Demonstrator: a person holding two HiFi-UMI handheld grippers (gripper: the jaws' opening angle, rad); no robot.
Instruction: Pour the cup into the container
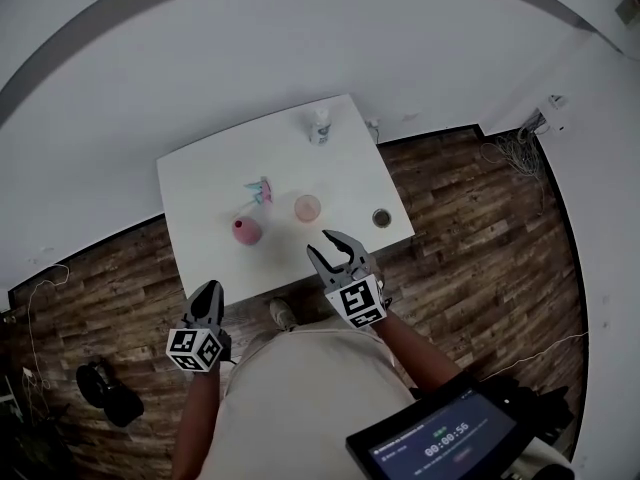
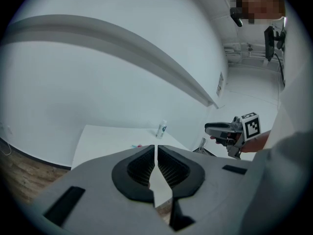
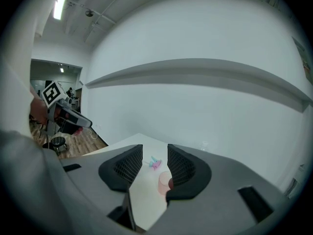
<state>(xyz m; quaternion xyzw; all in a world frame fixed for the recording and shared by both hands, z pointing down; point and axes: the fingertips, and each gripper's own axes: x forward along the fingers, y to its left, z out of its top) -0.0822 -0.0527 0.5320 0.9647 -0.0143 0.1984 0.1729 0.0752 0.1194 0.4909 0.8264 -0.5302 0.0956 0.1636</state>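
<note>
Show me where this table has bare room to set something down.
Bare: the far left corner of the table, left of the bottle and behind the pink pot; also the near left strip in front of that pot. Crowded: the middle, where the blue-pink item, pink cup and dark tin sit.

Bright, even, diffuse light throughout. The white table (image 1: 205,193) and wall (image 1: 300,48) nearly wash together, and shadows are faint. A ceiling strip light (image 3: 61,3) glares in the right gripper view. All views show heavy fisheye bending and dark corners. The right gripper (image 3: 154,155), close to the lens, looks soft.
</note>
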